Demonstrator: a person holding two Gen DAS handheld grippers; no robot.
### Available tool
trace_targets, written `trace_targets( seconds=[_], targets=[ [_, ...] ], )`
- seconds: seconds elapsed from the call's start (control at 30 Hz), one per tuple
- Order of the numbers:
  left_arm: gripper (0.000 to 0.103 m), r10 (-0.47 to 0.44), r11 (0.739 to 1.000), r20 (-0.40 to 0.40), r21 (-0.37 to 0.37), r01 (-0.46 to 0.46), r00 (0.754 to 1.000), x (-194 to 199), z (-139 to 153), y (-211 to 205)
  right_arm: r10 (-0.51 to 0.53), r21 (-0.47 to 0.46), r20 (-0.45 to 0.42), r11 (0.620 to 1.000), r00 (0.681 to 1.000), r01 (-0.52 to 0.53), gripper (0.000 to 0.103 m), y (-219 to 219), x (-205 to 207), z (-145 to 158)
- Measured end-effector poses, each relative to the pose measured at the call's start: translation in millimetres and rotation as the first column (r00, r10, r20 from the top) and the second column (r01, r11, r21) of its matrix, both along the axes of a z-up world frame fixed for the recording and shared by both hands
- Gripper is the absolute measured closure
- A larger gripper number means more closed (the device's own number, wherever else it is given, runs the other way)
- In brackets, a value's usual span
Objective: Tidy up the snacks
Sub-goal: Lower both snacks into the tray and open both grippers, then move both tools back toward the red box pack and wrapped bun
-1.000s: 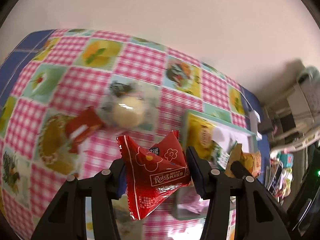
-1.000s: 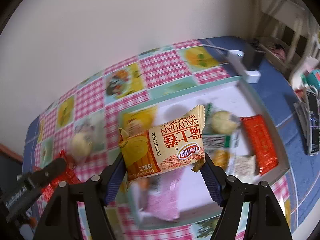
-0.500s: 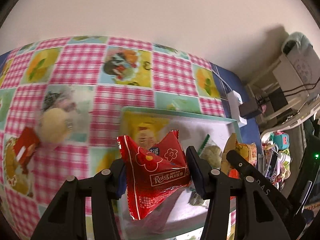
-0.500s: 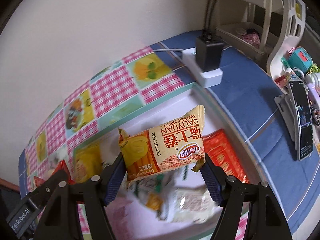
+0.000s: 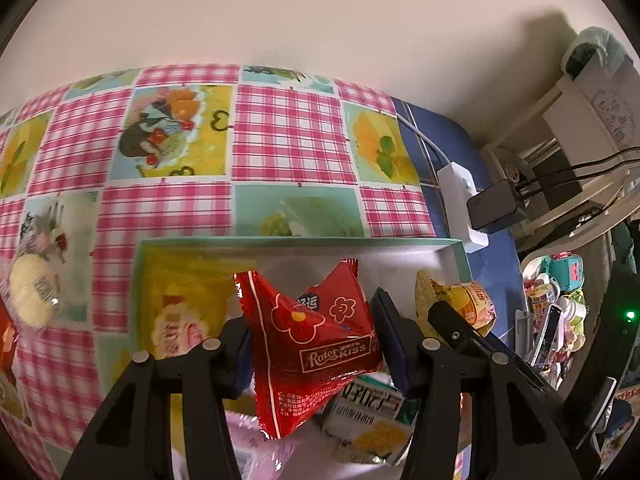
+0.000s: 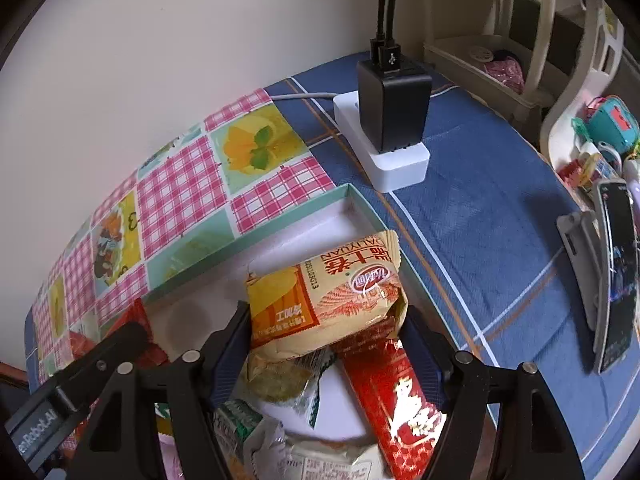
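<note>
My left gripper is shut on a red Rater Kiss packet, which hangs over a white tray with a teal rim. Under it in the tray lie a yellow packet and a green-and-white packet. My right gripper is shut on a yellow-orange Swiss roll packet, held over the tray's far right corner. Below that packet lie a long red packet and a cracker pack. The left gripper's finger shows at lower left in the right wrist view.
A clear-wrapped round bun and a red packet lie loose on the checked tablecloth left of the tray. Just beyond the tray's right corner stands a white power strip with a black charger. A phone on a stand and a cluttered shelf are further right.
Both grippers have carried their packets to the right and now hang over the tray. The loose bun and red packet have slid to the left edge of the left wrist view.
</note>
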State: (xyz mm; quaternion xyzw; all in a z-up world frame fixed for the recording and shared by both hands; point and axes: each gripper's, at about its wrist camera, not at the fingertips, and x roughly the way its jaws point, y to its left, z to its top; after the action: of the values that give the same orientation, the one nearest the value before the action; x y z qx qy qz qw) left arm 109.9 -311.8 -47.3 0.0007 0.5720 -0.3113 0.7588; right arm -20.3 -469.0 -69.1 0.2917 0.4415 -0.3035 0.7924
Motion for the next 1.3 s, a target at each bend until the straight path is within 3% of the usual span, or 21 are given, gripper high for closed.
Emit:
trace_targets(
  seconds=[0.07, 0.17, 0.43, 0.5, 0.57, 0.67, 0.7, 0.73, 1.03, 1.1, 1.3],
  targets=[
    [0.044, 0.001, 1.0, -0.009, 0.004, -0.001, 1.0, 1.9, -4.0, -3.0, 0.008, -0.005, -0.003, 1.0, 1.0, -0.008, 0.027, -1.2, 1.4, -0.5],
    [0.03, 0.016, 1.0, -0.021, 0.001, -0.016, 1.0, 3.8, -7.2, -2.2, 0.01, -0.002, 0.005, 1.0, 1.0, -0.01, 0.026, -2.7, 1.4, -0.4],
    [0.029, 0.066, 0.998, -0.027, 0.003, -0.065, 0.997, 3.0, -2.2, 16.1, 0.013, -0.013, 0.013, 1.0, 1.0, -0.012, 0.018, 4.8, -6.3, 5.6],
    [0.022, 0.087, 0.996, -0.019, 0.013, -0.086, 0.996, 2.4, 0.9, 25.3, 0.022, -0.022, 0.011, 1.0, 1.0, -0.022, 0.016, 9.8, -8.9, 6.4],
    [0.016, 0.107, 0.994, -0.003, 0.028, -0.107, 0.994, 1.8, 2.8, 33.7, 0.031, -0.029, 0.008, 0.999, 0.999, -0.031, 0.015, 16.6, -12.5, 6.9],
    [0.015, 0.138, 0.989, 0.031, 0.058, -0.139, 0.99, 0.1, 5.4, 48.2, 0.038, -0.031, 0.005, 0.999, 0.999, -0.038, 0.013, 24.4, -16.7, 6.8],
    [0.014, 0.147, 0.986, 0.044, 0.072, -0.15, 0.988, -0.7, 5.8, 53.8, 0.04, -0.031, 0.002, 0.999, 0.999, -0.04, 0.003, 27.4, -18.4, 6.5],
    [0.013, 0.154, 0.984, 0.052, 0.081, -0.157, 0.987, -0.8, 6.2, 57.7, 0.04, -0.032, 0.002, 0.999, 0.999, -0.04, 0.0, 30.1, -20.0, 6.8],
    [0.008, 0.207, 0.964, 0.137, 0.14, -0.226, 0.969, -12.3, 7.6, 111.7, 0.063, -0.066, 0.011, 0.996, 0.998, -0.062, 0.0, 58.8, -37.8, 19.0],
    [0.0, 0.224, 0.96, 0.146, 0.14, -0.244, 0.964, -15.4, 9.3, 125.2, 0.08, -0.072, 0.016, 0.994, 0.997, -0.079, 0.0, 67.7, -40.2, 21.7],
    [0.0, 0.23, 0.952, 0.192, 0.158, -0.261, 0.954, -26.9, 15.8, 153.2, 0.138, -0.07, 0.038, 0.988, 0.99, -0.135, 0.0, 97.9, -41.0, 26.4]
  ],
)
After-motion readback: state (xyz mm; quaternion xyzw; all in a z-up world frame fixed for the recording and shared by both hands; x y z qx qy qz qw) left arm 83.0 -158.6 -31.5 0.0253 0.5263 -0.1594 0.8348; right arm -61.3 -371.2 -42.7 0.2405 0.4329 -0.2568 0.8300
